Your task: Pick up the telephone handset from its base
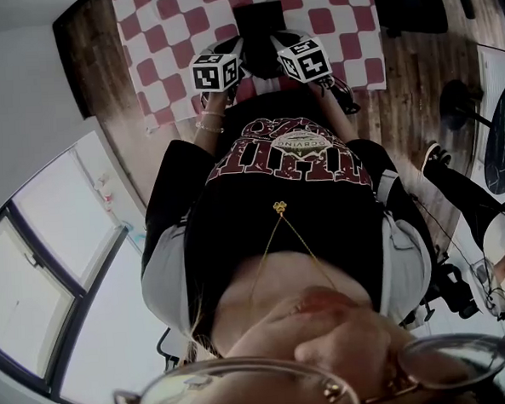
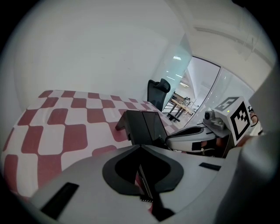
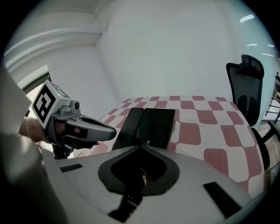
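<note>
The left tongs (image 2: pixel 140 149) were clenched, tips pressed together with nothing between them, and the right tongs (image 3: pixel 143 148) were clenched and empty in the same way. Both hung side by side, low over the near edge of the red-and-white chequered tabletop (image 3: pixel 210 131).

Ahead of them sat the black boxy telephone base (image 3: pixel 159 122), and what I took for the long black plastic telephone handset (image 3: pixel 130 123) lay in its cradle along the base's left side, not yet lifted. Its long axis ran away from the person, roughly in line with the way both pairs of tongs pointed.

In the head view the telephone sat just beyond the two marker cubes and about midway between them, so neither hand was much closer to the base as a whole. The handset itself, though, was on the left flank, which probably put it nearer the left tongs. From the right gripper view it lay ahead and a little to the left, across the base's near corner.

Either pair would first have to spread, then close across the handset's narrow width – not along its length.
</note>
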Tool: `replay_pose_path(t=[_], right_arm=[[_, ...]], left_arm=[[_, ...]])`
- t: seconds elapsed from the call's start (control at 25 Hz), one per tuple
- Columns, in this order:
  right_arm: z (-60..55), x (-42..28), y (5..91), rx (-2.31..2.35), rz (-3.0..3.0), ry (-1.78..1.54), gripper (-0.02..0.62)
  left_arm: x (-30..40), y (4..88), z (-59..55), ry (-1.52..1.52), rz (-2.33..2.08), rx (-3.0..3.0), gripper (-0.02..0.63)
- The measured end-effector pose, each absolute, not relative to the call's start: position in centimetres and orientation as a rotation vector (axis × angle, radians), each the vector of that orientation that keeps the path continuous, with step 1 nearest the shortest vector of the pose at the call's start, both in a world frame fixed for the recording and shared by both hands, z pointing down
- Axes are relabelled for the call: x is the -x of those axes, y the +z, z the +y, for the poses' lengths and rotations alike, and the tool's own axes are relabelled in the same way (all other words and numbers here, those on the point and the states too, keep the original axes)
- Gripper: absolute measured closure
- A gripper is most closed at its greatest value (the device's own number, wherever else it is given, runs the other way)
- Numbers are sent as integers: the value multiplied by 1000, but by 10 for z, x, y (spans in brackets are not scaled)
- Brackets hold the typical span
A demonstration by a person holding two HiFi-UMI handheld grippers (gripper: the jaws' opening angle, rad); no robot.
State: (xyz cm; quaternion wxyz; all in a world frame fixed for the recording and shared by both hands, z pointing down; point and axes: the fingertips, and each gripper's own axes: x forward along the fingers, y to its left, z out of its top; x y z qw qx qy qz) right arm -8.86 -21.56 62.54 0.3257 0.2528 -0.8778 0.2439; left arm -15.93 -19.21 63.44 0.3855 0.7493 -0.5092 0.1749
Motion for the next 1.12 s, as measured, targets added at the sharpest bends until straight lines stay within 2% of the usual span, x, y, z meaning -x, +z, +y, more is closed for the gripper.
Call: replay_pose_path(t=[1.12], right_arm=[[-215, 92, 633, -671, -2270, 664, 575]], left_arm=[[157, 641, -189, 350, -1087, -1911, 585]])
